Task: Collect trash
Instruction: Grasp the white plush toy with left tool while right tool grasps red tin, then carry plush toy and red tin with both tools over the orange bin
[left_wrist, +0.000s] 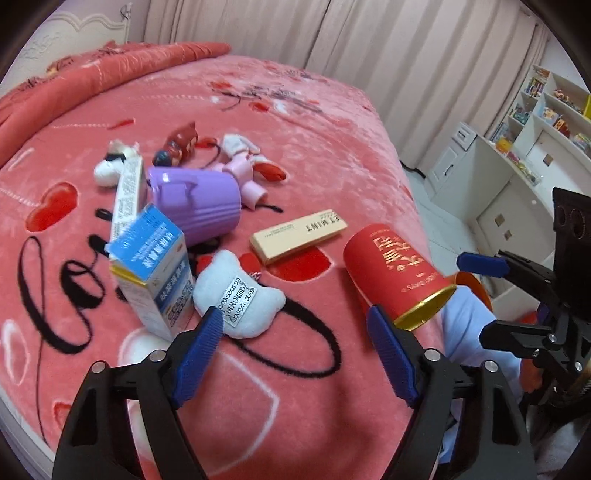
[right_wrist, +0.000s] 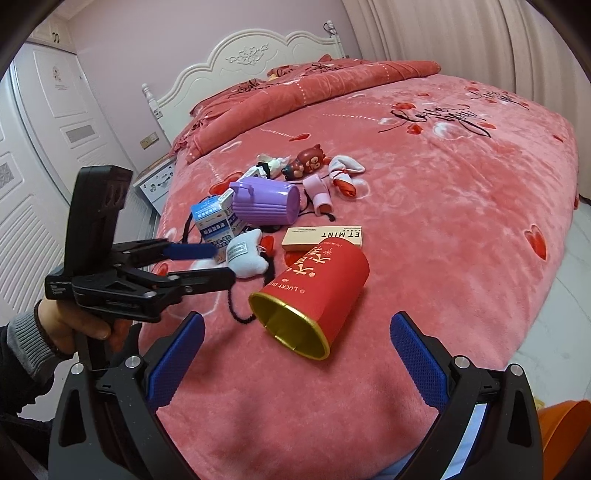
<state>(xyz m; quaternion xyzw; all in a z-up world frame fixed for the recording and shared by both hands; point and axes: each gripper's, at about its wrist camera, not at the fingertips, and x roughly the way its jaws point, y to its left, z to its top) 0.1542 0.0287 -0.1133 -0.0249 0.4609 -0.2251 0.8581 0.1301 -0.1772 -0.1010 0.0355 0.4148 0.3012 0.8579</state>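
Left gripper: held spread wide, nothing gripped.
Right gripper: held spread wide, nothing gripped.
Red canister: laid sideways on bedspread, just ahead, between right fingers.
Mint box: found beyond canister.

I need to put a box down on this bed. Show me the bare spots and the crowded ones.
Bare blanket lies right of the red canister and mint box, toward the bed's far edge, and in front of the canister near the right gripper. It is crowded around the purple bin, blue carton and white plush.
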